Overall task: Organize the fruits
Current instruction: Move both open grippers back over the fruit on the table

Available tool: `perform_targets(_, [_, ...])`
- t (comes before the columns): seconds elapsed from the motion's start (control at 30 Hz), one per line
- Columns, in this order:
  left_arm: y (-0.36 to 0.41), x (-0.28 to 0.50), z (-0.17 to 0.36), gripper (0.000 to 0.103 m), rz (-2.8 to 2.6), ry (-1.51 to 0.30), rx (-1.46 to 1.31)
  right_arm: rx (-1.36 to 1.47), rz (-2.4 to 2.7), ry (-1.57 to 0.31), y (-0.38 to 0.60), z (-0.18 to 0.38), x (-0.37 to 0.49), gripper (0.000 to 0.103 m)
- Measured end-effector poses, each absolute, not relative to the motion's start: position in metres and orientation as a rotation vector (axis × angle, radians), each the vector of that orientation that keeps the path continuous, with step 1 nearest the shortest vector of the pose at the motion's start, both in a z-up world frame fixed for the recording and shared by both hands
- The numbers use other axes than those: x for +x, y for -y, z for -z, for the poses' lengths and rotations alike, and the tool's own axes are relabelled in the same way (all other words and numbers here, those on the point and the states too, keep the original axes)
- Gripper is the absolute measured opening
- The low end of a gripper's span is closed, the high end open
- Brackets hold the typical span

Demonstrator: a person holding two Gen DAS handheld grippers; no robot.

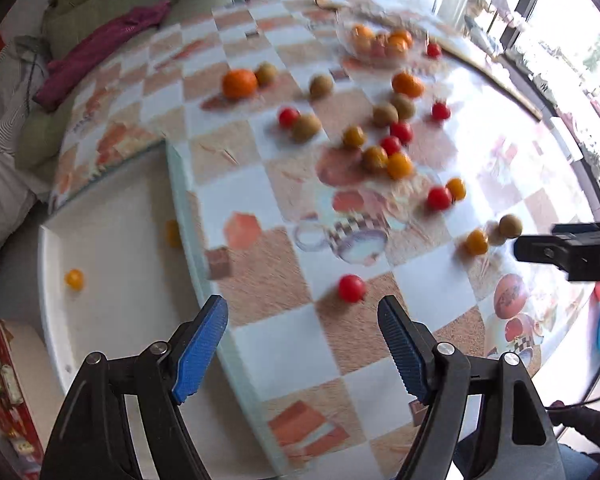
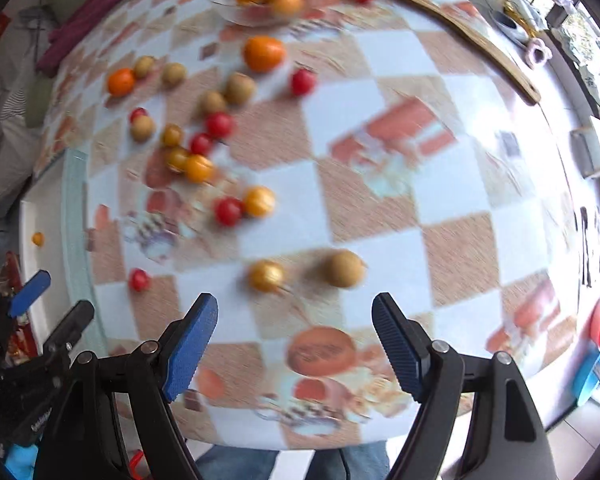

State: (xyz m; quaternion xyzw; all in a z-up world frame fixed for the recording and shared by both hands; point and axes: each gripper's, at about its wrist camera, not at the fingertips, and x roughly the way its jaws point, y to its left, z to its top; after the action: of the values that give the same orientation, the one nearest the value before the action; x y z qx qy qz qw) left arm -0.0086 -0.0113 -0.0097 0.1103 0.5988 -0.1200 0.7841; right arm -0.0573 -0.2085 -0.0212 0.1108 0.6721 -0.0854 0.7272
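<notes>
A glass bowl [image 1: 374,46] at 12 o'clock on the bench [image 1: 260,288] holds oranges; small fruits [image 1: 384,148] lie scattered mid-bench. Only the left wrist view shows the white tray [image 1: 112,240] fully, with a yellow tomato [image 1: 74,279] inside. Left claw [image 1: 302,322] and right claw [image 2: 294,318] both gape apart, holding nothing.

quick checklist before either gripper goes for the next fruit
1. Left gripper open, nothing held: ok.
2. Right gripper open, nothing held: ok.
3. Red tomato ahead of the left fingers, apart from other fruit: ok.
4. Yellow tomato and brown fruit ahead of the right gripper, not touching: ok.
5. White tray beside the table holds a yellow tomato, room left: ok.
6. Sharp view: not ok, both blurred.
</notes>
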Motion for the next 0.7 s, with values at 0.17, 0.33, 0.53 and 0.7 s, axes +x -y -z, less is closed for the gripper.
perform_targets(0.17, [0.025, -0.007, 0.035, 0.079, 0.230, -1.346, 0.213, 0.197, 0.215, -1.514, 0.231, 0.037, -0.080, 0.082])
perform_targets(0.33, [0.034, 0.000, 0.053, 0.078, 0.191, -1.368, 0.227, 0.144, 0.195, -1.516, 0.237, 0.048, -0.083, 0.082])
perform_targets(0.53, [0.040, 0.008, 0.063, 0.078, 0.169, -1.377, 0.230, 0.097, 0.157, -1.493, 0.234, 0.051, -0.072, 0.074])
perform_targets(0.7, [0.039, 0.010, 0.064, 0.078, 0.172, -1.370, 0.219, 0.094, 0.137, -1.490, 0.234, 0.058, -0.056, 0.058])
